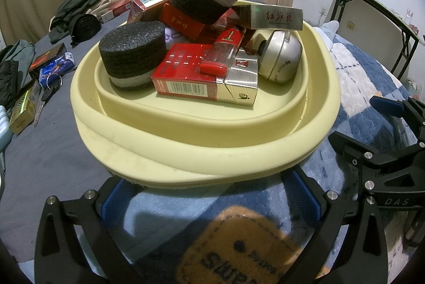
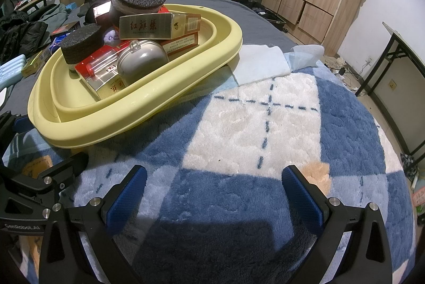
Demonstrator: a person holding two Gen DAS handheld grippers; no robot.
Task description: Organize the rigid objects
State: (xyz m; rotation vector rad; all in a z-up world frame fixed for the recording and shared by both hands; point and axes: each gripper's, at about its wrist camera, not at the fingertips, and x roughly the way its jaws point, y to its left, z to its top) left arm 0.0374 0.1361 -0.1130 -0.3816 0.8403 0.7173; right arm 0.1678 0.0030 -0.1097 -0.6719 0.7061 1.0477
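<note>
Yellow basin (image 1: 202, 140) piled with rigid objects, on the blue checked blanket (image 2: 265, 130).
Left gripper (image 1: 209, 199) gapes wide at the basin's near rim; right gripper (image 2: 212, 193) spreads wide, empty, over blanket beside it.

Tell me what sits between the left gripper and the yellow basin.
Nothing visible. The left gripper is open right at the near rim of the pale yellow plastic basin, with only the blue checked fleece blanket under it.
</note>
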